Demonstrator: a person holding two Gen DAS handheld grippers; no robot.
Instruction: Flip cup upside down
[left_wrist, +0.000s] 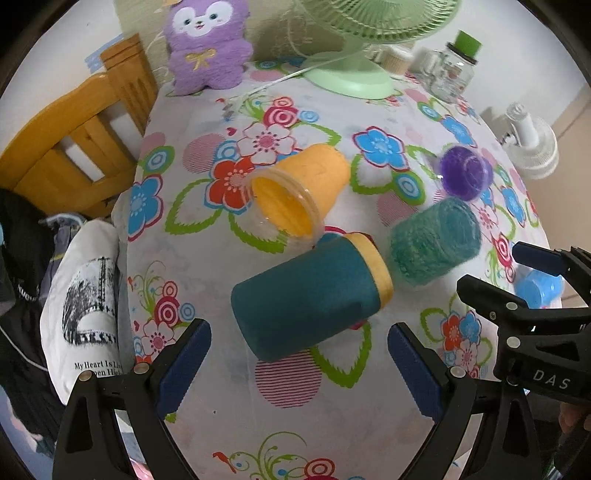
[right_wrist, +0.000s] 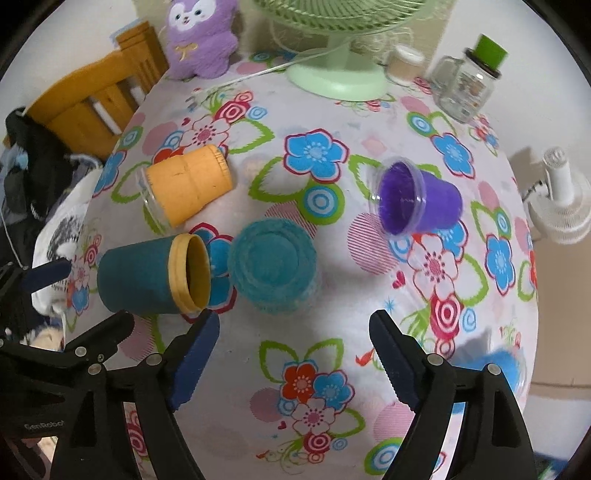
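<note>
Two grippers gape empty. We find the dark teal felt cup with yellow rim (left_wrist: 310, 295) on its side just ahead of the left gripper (left_wrist: 299, 363), nearer than the right gripper (right_wrist: 293, 356), rim pointing right.

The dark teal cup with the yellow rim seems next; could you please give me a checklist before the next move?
1. Left hand-held gripper open: ok.
2. Dark teal cup lined up ahead of it: ok.
3. Cup lying on its side, not yet flipped: ok.
4. Light teal cup already upside down: ok.
5. Clearance from orange cup: not ok, rims look touching.
6. Right hand-held gripper open and empty: ok.
</note>
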